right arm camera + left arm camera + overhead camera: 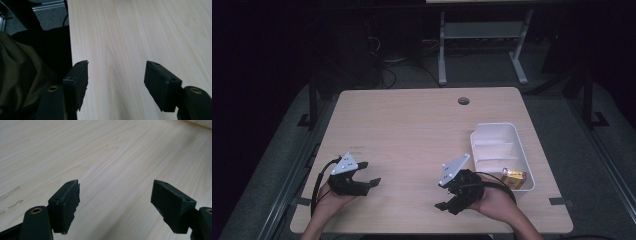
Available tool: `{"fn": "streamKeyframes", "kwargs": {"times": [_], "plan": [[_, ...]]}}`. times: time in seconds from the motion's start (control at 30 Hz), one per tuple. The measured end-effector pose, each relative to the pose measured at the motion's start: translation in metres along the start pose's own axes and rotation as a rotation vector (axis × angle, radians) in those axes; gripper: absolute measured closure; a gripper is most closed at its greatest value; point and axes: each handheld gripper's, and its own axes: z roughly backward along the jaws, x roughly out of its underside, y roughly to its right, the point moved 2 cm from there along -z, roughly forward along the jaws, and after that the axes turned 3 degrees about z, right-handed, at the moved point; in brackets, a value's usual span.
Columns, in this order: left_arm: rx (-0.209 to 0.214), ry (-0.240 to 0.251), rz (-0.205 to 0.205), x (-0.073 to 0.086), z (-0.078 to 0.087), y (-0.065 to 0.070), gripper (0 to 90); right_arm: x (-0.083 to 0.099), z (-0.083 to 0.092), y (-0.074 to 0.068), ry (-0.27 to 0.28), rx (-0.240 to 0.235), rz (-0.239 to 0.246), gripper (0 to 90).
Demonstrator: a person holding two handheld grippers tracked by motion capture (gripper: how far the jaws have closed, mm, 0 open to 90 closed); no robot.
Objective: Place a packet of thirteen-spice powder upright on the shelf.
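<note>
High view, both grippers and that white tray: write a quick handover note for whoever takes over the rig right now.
Left gripper: open, holding nothing, low over the table near its front left.
Right gripper: open, holding nothing, near the front edge, just left of the white tray.
A small yellow box lies in the near end of the tray; the tray's other compartments look bare.
Done: box sits in the tray.
Left: nothing else loose on the table; neither gripper is engaged with anything.

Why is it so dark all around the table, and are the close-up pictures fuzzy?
High view: the table is lit, the room behind nearly black. Left gripper view: wood grain sharp, the near jaws slightly soft. Right gripper view: bright tabletop, with a dark floor and fabric at the left.
</note>
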Motion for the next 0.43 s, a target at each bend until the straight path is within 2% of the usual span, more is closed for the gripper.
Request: {"fn": "streamKeyframes", "kwargs": {"times": [0.2, 0.43], "plan": [[0.001, 0.002, -0.001, 0.000, 0.000, 0.000, 22.6, -0.004, -0.017, -0.006, -0.006, -0.040, 0.012, 34.8], [0.002, 0.001, -0.004, 0.000, 0.000, 0.000, 22.4, -0.005, -0.022, -0.007, -0.003, -0.056, 0.016, 33.2]]}}
